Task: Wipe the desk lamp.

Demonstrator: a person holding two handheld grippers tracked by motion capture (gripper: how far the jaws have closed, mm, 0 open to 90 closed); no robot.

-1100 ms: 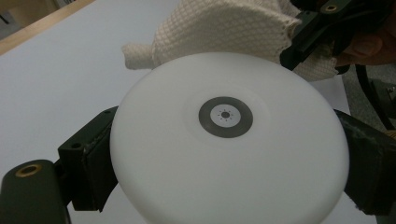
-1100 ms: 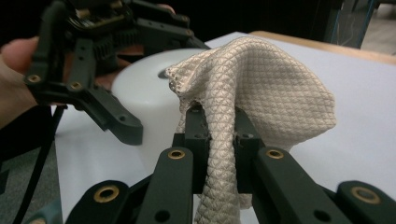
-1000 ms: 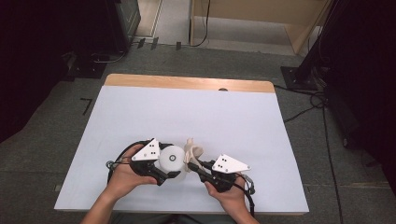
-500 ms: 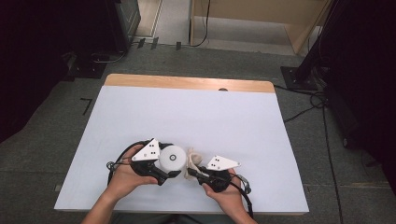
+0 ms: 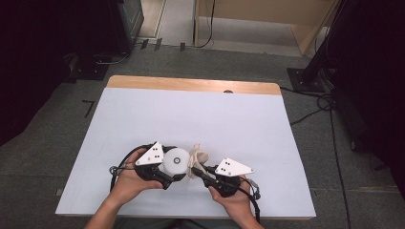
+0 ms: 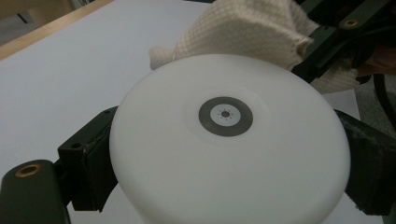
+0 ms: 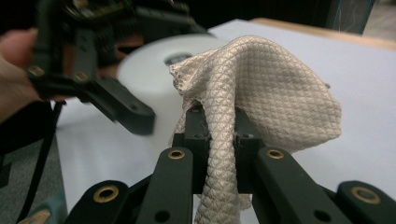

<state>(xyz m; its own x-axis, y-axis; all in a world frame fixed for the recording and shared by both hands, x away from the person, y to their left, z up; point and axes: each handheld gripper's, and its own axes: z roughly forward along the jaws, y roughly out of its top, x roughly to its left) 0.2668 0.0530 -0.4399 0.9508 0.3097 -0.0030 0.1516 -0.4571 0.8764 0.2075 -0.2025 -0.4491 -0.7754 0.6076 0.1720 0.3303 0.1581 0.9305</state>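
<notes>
We held the white disc in our left gripper, with the two jaws pressed against its opposite edges, so this gripper stood wide but was closed on the disc. In the left gripper view the disc lay flat between the pads, its face with the small grey ring turned up toward the camera. Our right gripper had its jaws almost fully together, and they pinched a fold of the beige cloth; in the right gripper view the cloth rose from between the jaws and hung over them like a small tent. The important relation was this: the disc lay just beyond the tip of the right gripper and a little to its left, and the cloth was between them, at the edge of the disc nearest the right gripper. We could not tell for sure whether the cloth touched this edge. We judged that the work was wiping the disc, and that the next move needed the right gripper to carry the cloth forward across the upper face, while the left one kept the disc steady above the table.
</notes>
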